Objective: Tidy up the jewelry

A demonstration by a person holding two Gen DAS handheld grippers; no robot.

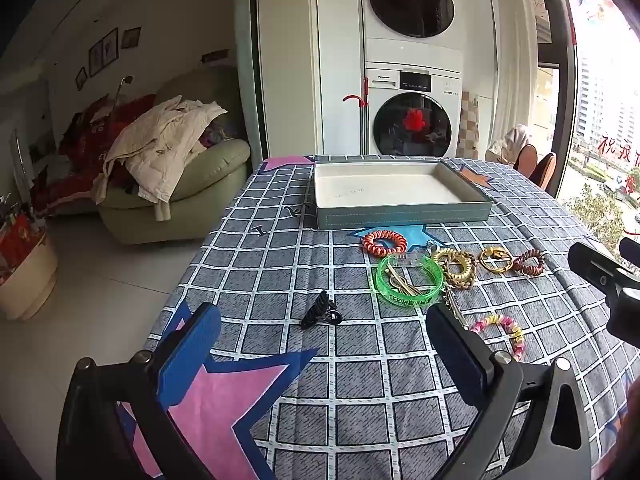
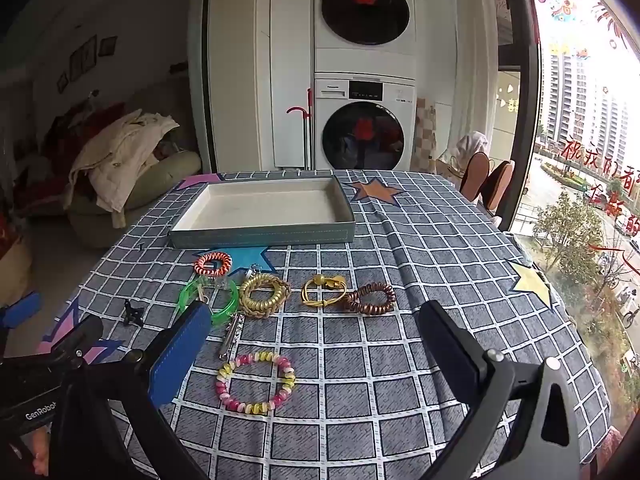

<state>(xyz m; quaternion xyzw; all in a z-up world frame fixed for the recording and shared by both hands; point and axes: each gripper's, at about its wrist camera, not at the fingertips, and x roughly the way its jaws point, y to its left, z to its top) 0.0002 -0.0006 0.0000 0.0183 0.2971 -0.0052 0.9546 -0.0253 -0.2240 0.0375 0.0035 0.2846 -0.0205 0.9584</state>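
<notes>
Left gripper (image 1: 322, 354) with jaws wide, holding nothing, above a black hair claw (image 1: 320, 311) on the checked tablecloth (image 2: 400, 380). Centre: empty grey tray (image 2: 262, 236); before it, an orange coil tie (image 2: 213, 264), green bangle (image 2: 208, 300), gold coil (image 2: 264, 293), and brown coil (image 2: 370, 299). Right gripper (image 2: 316, 346), jaws wide and empty, above a pink-yellow coil bracelet (image 2: 256, 382).

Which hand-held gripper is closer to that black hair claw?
Left. The left hand-held gripper hovers open just short of the black hair claw; the right hand-held gripper hovers farther right, by the pink-and-yellow bracelet.
</notes>
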